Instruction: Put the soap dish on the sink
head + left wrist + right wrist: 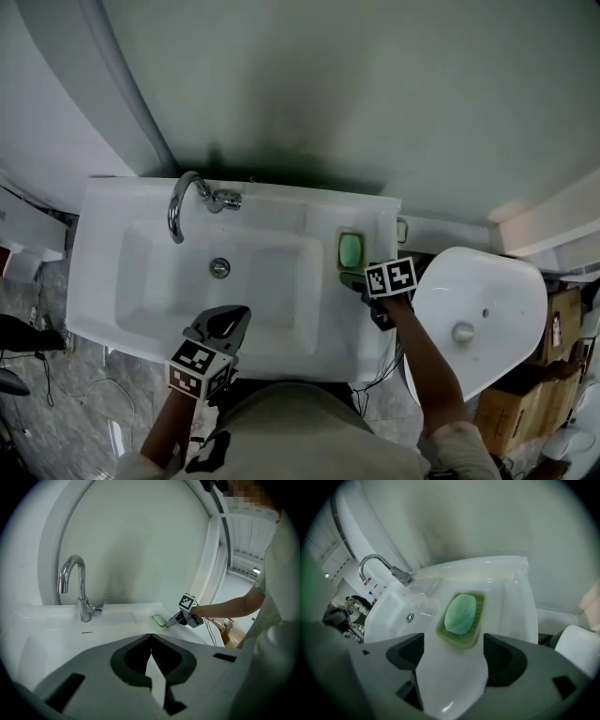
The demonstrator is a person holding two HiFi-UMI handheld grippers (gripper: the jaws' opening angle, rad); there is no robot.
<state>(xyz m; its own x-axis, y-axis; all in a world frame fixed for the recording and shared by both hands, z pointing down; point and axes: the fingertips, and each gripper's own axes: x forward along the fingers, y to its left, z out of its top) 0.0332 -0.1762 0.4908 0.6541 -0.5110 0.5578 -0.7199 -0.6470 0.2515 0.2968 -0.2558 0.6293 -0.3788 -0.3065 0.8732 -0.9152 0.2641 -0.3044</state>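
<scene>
A green soap dish (351, 251) with a pale green bar of soap in it lies flat on the right ledge of the white sink (281, 330). In the right gripper view the dish (461, 618) rests just ahead of my right gripper (453, 640), whose jaws stand wide apart and touch nothing. From the head view that right gripper (353, 279) hovers at the dish's near edge. My left gripper (231, 321) is over the sink's front rim, jaws together with nothing between them (150, 637). The left gripper view also shows the dish (159, 619) beside the right gripper.
A chrome faucet (187, 202) stands at the back left of the basin, with the drain (219, 268) below it. A second white basin (478, 319) lies loose to the right of the sink, with cardboard boxes (555, 333) beyond. A wall rises behind the sink.
</scene>
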